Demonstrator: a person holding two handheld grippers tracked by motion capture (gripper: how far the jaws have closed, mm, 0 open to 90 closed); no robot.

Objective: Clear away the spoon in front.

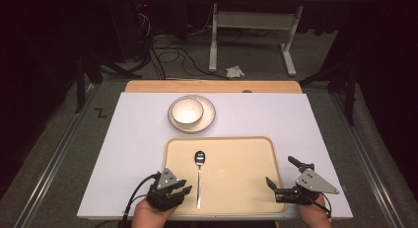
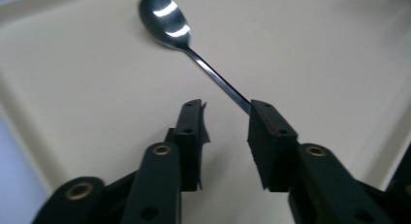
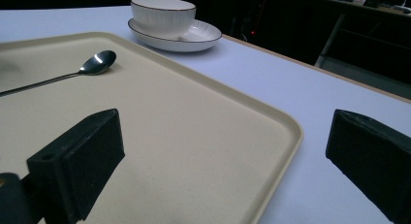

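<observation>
A steel spoon (image 1: 198, 176) lies lengthwise on the beige tray (image 1: 236, 188), bowl end away from me. My left gripper (image 1: 185, 185) hovers just left of the handle, open. In the left gripper view the spoon (image 2: 167, 21) runs down behind the tip of the right-hand jaw, and the gap of my left gripper (image 2: 225, 118) holds nothing. My right gripper (image 1: 279, 170) stands wide open at the tray's right rim. In the right gripper view my right gripper (image 3: 223, 151) straddles that rim of the tray (image 3: 271, 122), one jaw over the tray, the other over the table.
A white bowl (image 1: 187, 111) sits on a white plate (image 1: 208, 115) beyond the tray, also seen as bowl (image 3: 162, 13) and plate (image 3: 198, 37). The white tabletop (image 1: 138, 139) surrounds the tray. Cables and a table frame (image 1: 251, 35) lie on the floor behind.
</observation>
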